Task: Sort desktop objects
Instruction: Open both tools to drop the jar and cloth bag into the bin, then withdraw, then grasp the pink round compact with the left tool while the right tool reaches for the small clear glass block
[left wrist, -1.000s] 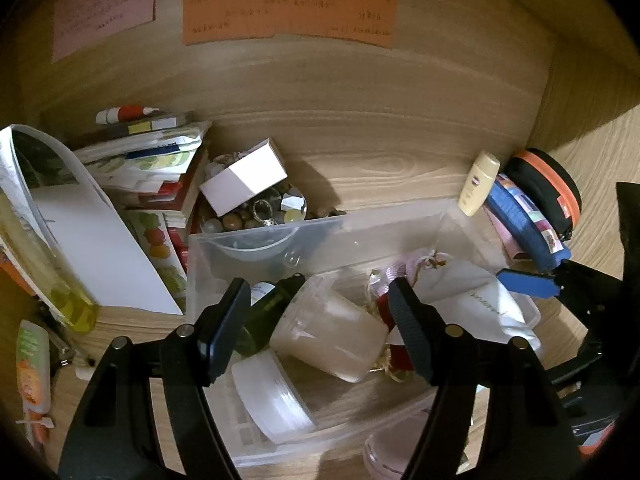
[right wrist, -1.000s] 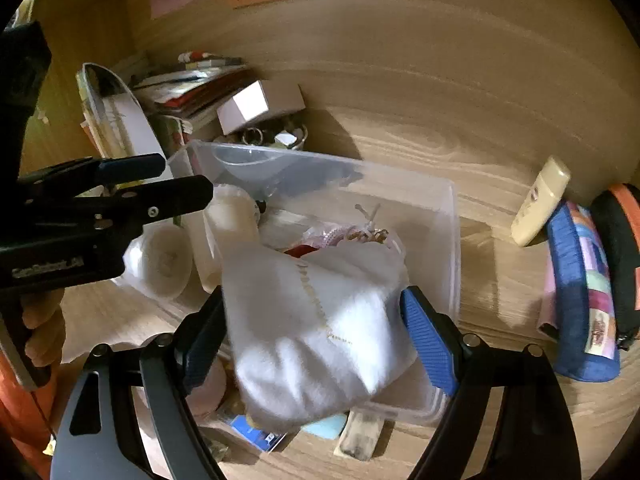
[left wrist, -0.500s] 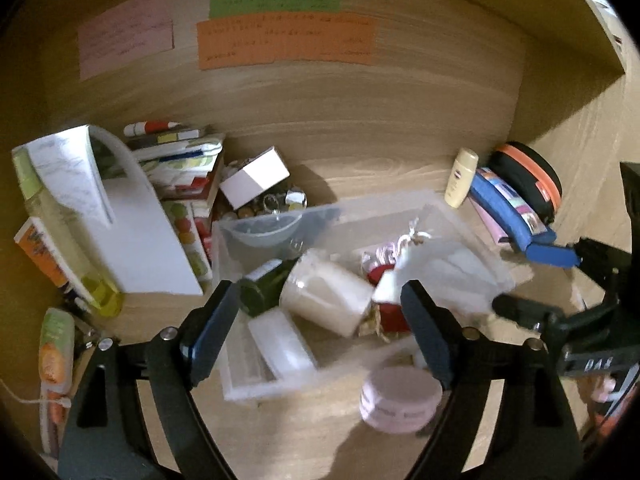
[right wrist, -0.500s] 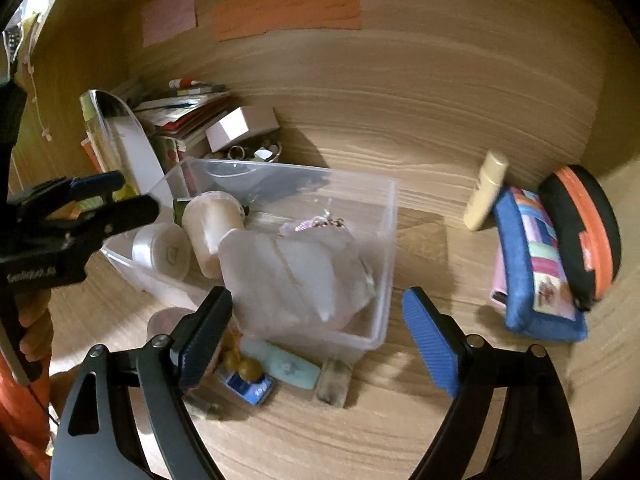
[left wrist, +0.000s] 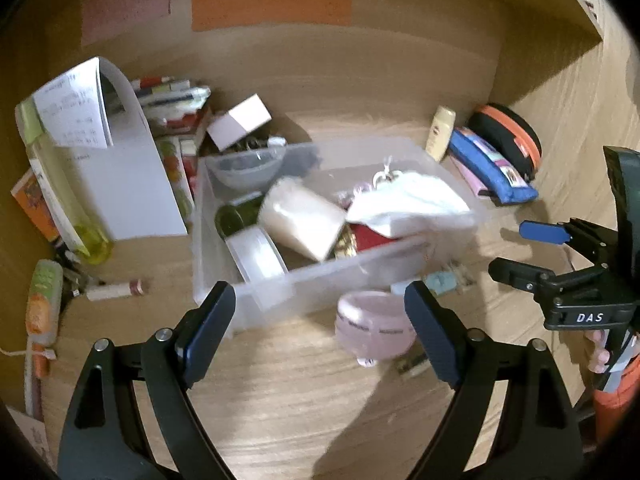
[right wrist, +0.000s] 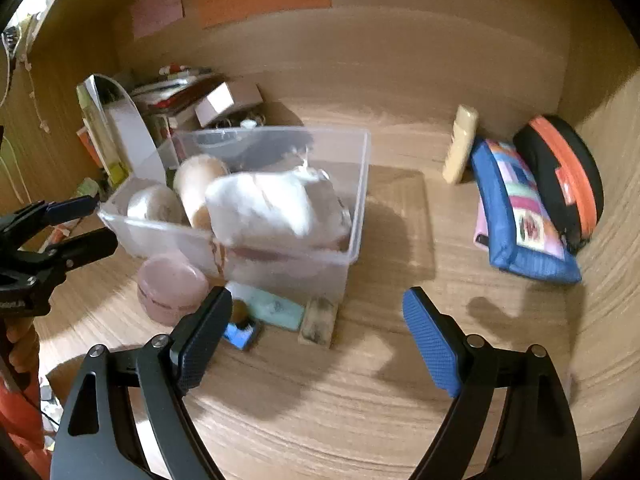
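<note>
A clear plastic bin (left wrist: 304, 284) (right wrist: 360, 184) stands on the wooden desk. It holds a white cloth pouch (left wrist: 408, 204) (right wrist: 260, 204), a cream jar (left wrist: 300, 220) and a white roll (left wrist: 258, 258). A pink round jar (left wrist: 374, 332) (right wrist: 172, 284) sits just outside the bin's front wall. My left gripper (left wrist: 318, 292) (right wrist: 102, 220) hovers in front of the bin, its jaws opening with nothing between them. My right gripper (right wrist: 318, 298) (left wrist: 520, 250) is open and empty, in front of the bin's right corner.
A blue pencil case (right wrist: 520, 224), a black and orange case (right wrist: 560, 176) and a cream tube (right wrist: 460, 144) lie at the right wall. Books, papers and a white box (left wrist: 240, 124) crowd the back left. A teal packet (right wrist: 276, 308) and a wooden block (right wrist: 320, 322) lie before the bin.
Both grippers have pulled back from the bin. The white pouch, between my right jaws a second ago, now lies in the bin. My left jaws have widened.
</note>
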A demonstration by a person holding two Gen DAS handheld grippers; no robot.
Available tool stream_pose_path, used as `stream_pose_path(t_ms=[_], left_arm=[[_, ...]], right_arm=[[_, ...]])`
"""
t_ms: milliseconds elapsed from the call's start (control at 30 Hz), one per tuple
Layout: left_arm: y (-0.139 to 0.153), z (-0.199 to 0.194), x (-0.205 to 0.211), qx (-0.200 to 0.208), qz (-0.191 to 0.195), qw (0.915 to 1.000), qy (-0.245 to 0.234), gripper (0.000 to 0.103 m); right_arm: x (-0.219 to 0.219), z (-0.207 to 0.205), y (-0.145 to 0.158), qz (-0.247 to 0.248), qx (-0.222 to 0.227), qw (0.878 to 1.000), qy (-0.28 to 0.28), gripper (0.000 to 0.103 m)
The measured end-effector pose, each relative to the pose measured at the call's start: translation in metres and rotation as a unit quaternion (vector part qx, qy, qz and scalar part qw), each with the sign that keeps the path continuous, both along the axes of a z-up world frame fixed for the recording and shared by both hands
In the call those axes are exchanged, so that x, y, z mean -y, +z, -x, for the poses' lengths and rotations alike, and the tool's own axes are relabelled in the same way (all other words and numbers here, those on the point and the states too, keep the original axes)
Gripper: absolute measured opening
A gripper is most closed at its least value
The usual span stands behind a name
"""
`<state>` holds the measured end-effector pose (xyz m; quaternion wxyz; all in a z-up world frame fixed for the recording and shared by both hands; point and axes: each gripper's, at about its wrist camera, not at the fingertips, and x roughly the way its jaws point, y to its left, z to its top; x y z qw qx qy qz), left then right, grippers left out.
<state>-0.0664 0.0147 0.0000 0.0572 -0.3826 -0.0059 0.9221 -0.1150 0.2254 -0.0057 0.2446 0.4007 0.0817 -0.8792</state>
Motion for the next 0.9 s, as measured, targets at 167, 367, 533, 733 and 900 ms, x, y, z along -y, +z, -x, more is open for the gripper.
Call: stream_pose_path(t_ms=[167, 367, 533, 733, 900], left_arm=[[-0.014, -0.004, -0.004, 0.020, -0.009, 0.9997, -0.005, 0.087], [-0.033, 0.002, -0.015, 0.048, -0.012, 0.9986, -0.018, 0.087], [-0.044, 0.009, -0.026, 0.064, -0.007, 0.9976, -0.026, 0.087], [-0.053, 0.019, -0.033, 0.071, -0.012, 0.9968, -0.035, 0.087], [-0.060, 0.029, -0.037, 0.077, -0.015, 0.9962, -0.039, 0.087]], right_arm=[[-0.007, -0.003, -0.022, -0.015, 0.027, 1.000, 0.001, 0.086], [-0.010, -0.003, -0.042, -0.033, 0.034, 0.999, 0.006, 0.085], [-0.004, -0.001, -0.046, -0.037, 0.022, 0.999, 0.013, 0.081], [0.005, 0.009, -0.053, -0.051, 0.036, 0.998, 0.023, 0.050], [0.007, 0.015, -0.059, -0.060, 0.047, 0.997, 0.024, 0.041]])
